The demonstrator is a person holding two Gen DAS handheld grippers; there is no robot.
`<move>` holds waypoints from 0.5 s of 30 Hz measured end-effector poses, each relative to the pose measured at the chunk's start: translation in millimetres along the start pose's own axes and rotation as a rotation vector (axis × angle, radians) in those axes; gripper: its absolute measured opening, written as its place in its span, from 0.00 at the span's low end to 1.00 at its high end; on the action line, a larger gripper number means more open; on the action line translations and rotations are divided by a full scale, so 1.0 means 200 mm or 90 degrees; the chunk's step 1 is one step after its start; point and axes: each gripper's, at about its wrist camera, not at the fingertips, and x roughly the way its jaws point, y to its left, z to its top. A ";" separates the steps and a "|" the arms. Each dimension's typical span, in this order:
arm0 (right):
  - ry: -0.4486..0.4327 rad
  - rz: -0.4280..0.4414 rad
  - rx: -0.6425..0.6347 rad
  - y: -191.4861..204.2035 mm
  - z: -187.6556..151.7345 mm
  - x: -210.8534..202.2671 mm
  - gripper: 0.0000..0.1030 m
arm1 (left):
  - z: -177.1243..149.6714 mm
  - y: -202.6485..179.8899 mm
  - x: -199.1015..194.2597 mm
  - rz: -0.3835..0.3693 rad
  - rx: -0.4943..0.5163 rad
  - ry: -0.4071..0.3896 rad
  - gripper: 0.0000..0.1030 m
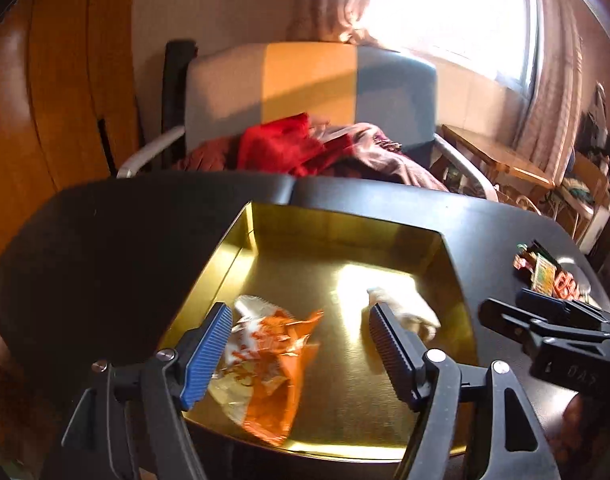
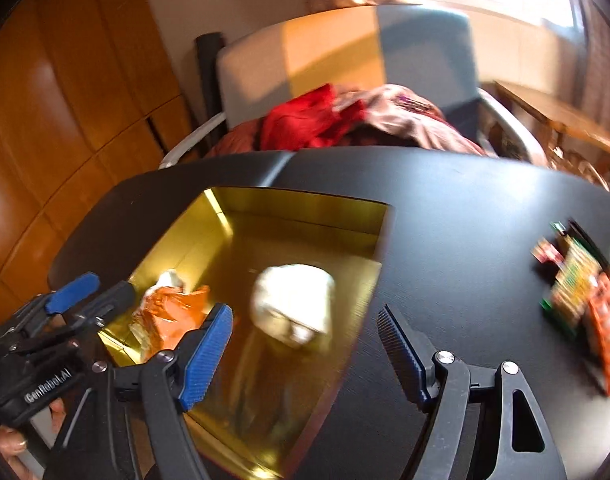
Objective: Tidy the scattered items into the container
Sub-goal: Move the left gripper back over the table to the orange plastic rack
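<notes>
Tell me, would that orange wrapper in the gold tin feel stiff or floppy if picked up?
Probably floppy: the orange wrapper lies crumpled and torn open in the gold tin. Its thin, creased film suggests it is light. The glossy surface might slip between gripper fingers.

- You have a black table [image 1: 105, 240] carrying everything.
- Your gold tin [image 1: 453, 264] sits directly on it.
- Right of the tin, well apart, lie colourful snack packets [image 1: 545, 276] (blurred in the right wrist view).

Black table [image 1: 105, 240], striped chair [image 1: 305, 80] heaped with clothes [image 1: 305, 148] (red on top), curtained window [image 1: 445, 12]
</notes>
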 end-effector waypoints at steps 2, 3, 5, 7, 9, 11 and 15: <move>-0.004 -0.006 0.044 -0.16 -0.04 -0.07 0.74 | 0.01 -0.10 -0.02 -0.013 0.023 -0.004 0.71; -0.008 -0.006 0.067 -0.24 -0.07 -0.11 0.75 | 0.02 -0.14 -0.02 -0.026 0.034 -0.001 0.71; -0.019 -0.013 0.110 -0.43 -0.12 -0.19 0.78 | 0.02 -0.24 -0.01 -0.060 0.054 0.009 0.71; -0.036 -0.046 0.140 -0.63 -0.16 -0.28 0.83 | 0.01 -0.35 0.00 -0.095 0.073 0.025 0.71; -0.052 -0.085 0.163 -0.81 -0.18 -0.35 0.85 | 0.00 -0.46 0.02 -0.131 0.096 0.044 0.71; -0.051 -0.101 0.181 -0.95 -0.15 -0.36 0.86 | -0.03 -0.58 0.05 -0.163 0.127 0.065 0.71; -0.051 -0.133 0.218 -1.24 -0.10 -0.38 0.89 | -0.09 -0.77 0.09 -0.207 0.174 0.100 0.71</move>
